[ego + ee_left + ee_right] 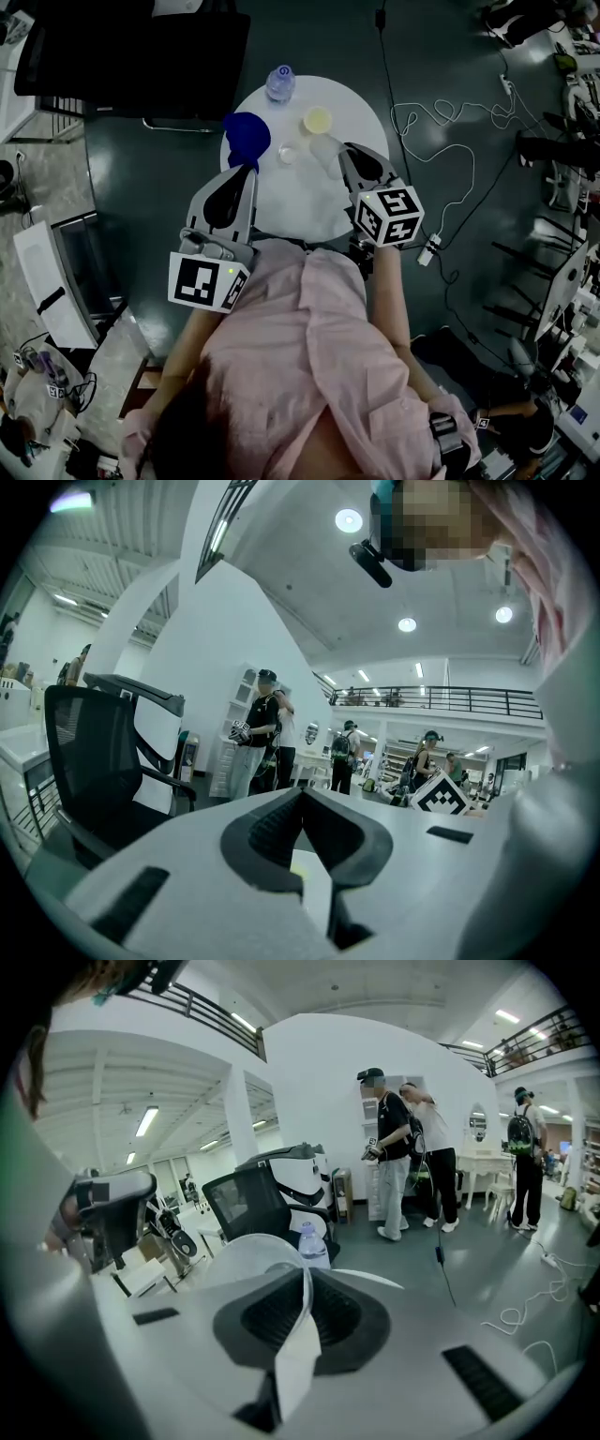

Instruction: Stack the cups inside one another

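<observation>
While the right gripper (337, 150) is clenched on the thin wall of a clear plastic cup (248, 1258) above the round white table (361, 114), the upright pale yellow cup (317, 120) stands just beyond its tip, farther from the closed left gripper (247, 169).

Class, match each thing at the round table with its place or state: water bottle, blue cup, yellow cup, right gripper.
Things: A water bottle; B blue cup; C yellow cup; D right gripper.
Places or states: 1 at the table's left edge; 2 shut on a clear cup's rim; 3 at the table's far edge; 4 right of the bottle, nearer the person.
Pairs: A-3, B-1, C-4, D-2.
</observation>
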`<state>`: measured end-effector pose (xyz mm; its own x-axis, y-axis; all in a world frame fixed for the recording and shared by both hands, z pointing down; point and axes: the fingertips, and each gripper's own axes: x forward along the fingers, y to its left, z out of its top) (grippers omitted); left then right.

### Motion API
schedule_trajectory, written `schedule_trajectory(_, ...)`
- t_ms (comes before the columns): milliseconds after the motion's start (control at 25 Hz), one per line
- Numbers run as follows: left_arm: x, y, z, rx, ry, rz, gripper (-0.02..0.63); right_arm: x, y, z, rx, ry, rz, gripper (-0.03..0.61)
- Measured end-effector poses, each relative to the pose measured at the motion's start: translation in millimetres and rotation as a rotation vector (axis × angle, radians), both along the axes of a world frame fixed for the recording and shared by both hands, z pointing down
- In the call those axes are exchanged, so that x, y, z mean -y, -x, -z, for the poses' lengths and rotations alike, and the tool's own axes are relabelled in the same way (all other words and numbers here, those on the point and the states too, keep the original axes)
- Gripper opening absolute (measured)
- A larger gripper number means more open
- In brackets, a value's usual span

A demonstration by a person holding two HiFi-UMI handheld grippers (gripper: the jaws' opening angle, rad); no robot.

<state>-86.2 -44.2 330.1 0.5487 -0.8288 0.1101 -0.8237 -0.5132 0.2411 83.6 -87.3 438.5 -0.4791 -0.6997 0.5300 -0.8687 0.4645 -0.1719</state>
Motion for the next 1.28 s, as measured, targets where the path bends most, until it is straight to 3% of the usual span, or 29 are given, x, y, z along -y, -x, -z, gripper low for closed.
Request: schedule_trajectory(1280, 6, 2, -6, 0.009, 0.033, 0.005, 0.017, 8, 35, -72, -0.137, 0.163, 0.184, 0.037)
